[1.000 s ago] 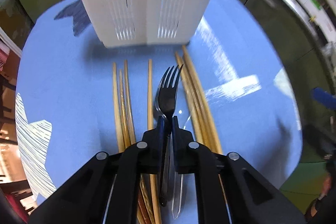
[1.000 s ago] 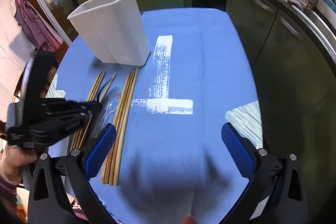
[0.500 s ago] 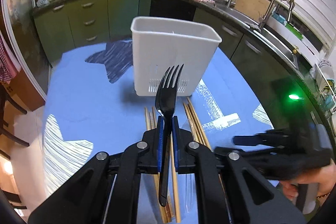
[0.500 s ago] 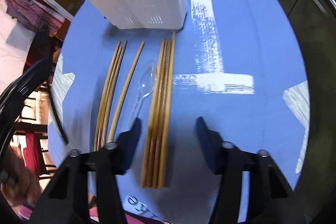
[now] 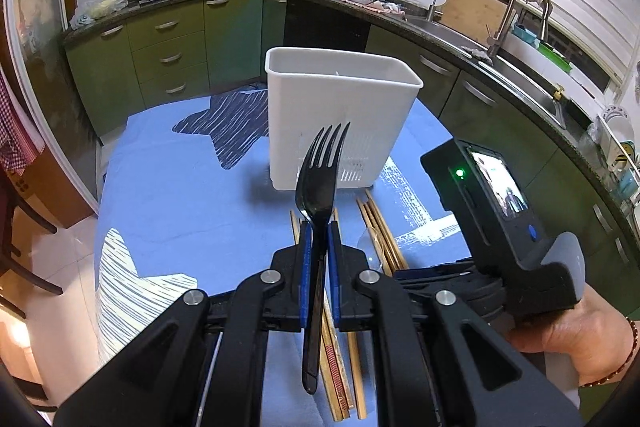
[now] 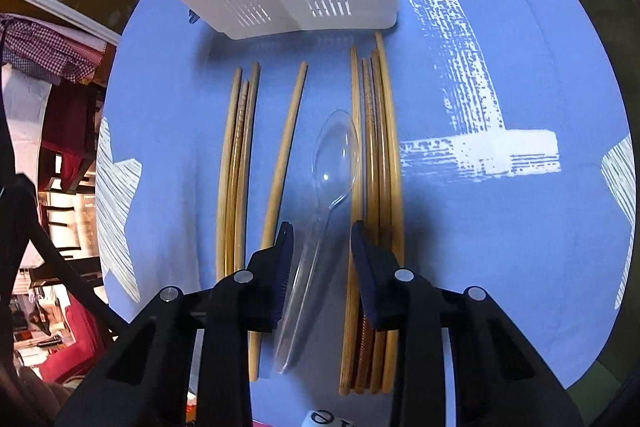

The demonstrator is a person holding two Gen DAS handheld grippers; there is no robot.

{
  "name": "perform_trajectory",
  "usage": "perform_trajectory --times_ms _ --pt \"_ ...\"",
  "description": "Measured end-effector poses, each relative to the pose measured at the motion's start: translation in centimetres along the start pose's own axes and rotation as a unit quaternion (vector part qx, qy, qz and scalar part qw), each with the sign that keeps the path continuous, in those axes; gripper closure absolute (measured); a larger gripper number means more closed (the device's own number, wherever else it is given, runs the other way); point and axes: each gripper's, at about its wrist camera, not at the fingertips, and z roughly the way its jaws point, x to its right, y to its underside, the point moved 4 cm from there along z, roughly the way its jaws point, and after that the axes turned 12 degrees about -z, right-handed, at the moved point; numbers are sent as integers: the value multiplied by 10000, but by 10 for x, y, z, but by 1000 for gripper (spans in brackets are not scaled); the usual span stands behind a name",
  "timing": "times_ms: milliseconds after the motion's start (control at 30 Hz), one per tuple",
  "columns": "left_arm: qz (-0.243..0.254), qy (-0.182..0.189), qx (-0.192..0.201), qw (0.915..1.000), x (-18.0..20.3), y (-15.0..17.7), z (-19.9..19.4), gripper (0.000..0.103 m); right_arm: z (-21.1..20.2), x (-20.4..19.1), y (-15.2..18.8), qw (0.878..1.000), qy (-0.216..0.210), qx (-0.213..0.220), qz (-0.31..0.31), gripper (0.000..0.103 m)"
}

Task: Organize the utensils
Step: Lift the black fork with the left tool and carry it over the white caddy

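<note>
While the left gripper [image 5: 319,247] stays clamped on the black fork [image 5: 320,183], now lifted toward the bin [image 5: 340,123] at 12 o'clock, the right gripper [image 6: 322,251] has dropped, jaws half open, astride the clear spoon [image 6: 332,163] lying between chopsticks [image 6: 378,147]; a second pickup looks imminent.

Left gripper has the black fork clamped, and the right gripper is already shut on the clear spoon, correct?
Not quite. The right gripper is open: the right wrist view shows its jaws straddling the clear spoon with gaps on both sides. The left gripper does have the black fork clamped.
</note>
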Motion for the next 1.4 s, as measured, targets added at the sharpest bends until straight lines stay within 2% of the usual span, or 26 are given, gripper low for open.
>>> perform_trajectory --times_ms 133,267,400,600,700,833,933,1100,1233,1333,1400 --pt "12 21 19 10000 -5 1 0 95 2 -10 -1 9999 115 -14 -100 86" --pt "33 16 25 10000 -4 1 -1 95 2 -9 2 9995 273 -107 -134 87" --pt "87 51 47 9999 -2 1 -2 95 9 -13 -3 9995 206 -172 -142 87" --pt "57 82 96 9999 -2 -4 -6 95 10 -19 -4 9984 300 -120 -453 93" --pt "8 174 186 9997 -1 -11 -14 95 -1 -19 -1 9985 -18 208 -515 94" --pt "-14 331 460 9984 4 -34 -31 95 -34 -15 11 9924 -509 917 -643 94" --pt "-57 461 819 9956 13 -63 -42 95 -65 -7 23 9824 -784 1535 -719 94" --pt "-162 795 1629 9833 33 -117 -45 95 -104 10 36 9649 -1149 2266 -661 94" --pt "-204 908 2120 9728 45 -147 -25 95 -115 18 45 9587 -1192 2484 -708 94" --pt "-141 699 2448 9670 50 -160 -2 95 -122 27 54 9548 -1296 2580 -705 94" --pt "-132 585 2491 9666 51 -165 12 95 -126 32 59 9522 -1299 2673 -708 94"
